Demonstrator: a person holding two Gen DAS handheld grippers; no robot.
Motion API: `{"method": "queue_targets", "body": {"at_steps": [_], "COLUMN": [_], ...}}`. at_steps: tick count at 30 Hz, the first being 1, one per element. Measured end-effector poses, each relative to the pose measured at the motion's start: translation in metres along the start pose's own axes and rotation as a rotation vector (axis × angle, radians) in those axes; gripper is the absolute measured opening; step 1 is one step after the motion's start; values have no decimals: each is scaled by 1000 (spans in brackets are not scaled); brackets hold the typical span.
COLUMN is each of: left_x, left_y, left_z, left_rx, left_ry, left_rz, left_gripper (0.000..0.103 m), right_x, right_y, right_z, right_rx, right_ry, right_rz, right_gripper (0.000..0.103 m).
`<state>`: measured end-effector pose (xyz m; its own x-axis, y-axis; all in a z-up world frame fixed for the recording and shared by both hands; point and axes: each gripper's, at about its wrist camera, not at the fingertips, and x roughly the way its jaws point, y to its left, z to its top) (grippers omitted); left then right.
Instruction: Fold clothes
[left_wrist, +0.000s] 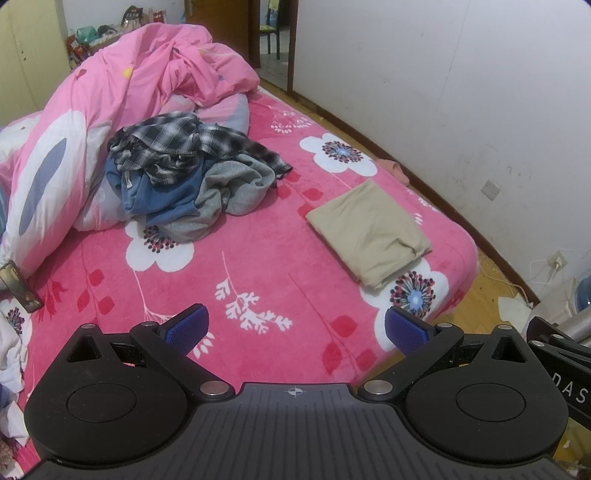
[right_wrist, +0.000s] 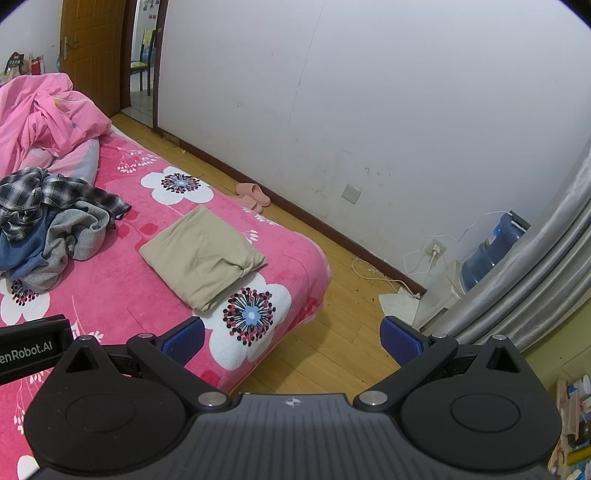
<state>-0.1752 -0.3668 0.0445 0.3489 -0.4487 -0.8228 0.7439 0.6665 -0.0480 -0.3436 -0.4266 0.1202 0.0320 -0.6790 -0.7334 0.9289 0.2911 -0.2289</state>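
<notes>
A folded beige garment lies flat near the bed's right corner. Further back sits a loose heap of clothes: a black-and-white plaid shirt on top, a blue piece and a grey sweatshirt under it. My left gripper is open above the pink floral bedspread, well short of both. My right gripper is open too, hovering over the bed's corner and the floor, nothing between its blue pads.
A bunched pink duvet fills the bed's far left. Wooden floor runs along the white wall, with pink slippers, a wall socket with cables, a blue water bottle and a grey curtain. A doorway stands open at the far end.
</notes>
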Motion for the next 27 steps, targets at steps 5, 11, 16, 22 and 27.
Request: {"method": "queue_targets", "body": {"at_steps": [5, 11, 16, 22, 27], "left_x": [-1, -1, -1, -1, 1], "left_y": [0, 0, 0, 1, 3], "left_z": [0, -2, -2, -2, -1], "left_rx": [-1, -2, -3, -5, -7], "left_ry": [-2, -2, 0, 1, 2], "left_rz": [2, 3, 5, 6, 6], "left_gripper": [102, 102, 102, 102, 102], "right_x": [0, -1, -1, -2, -1], "right_y": [-1, 0, 0, 1, 0], "right_z": [-1, 0, -1, 0, -1], "right_rx": [2, 3, 4, 1, 2], "right_ry": [0, -1, 0, -2, -3], "right_rz": [1, 0, -1, 1, 1], "right_gripper": [103, 103, 103, 103, 103]}}
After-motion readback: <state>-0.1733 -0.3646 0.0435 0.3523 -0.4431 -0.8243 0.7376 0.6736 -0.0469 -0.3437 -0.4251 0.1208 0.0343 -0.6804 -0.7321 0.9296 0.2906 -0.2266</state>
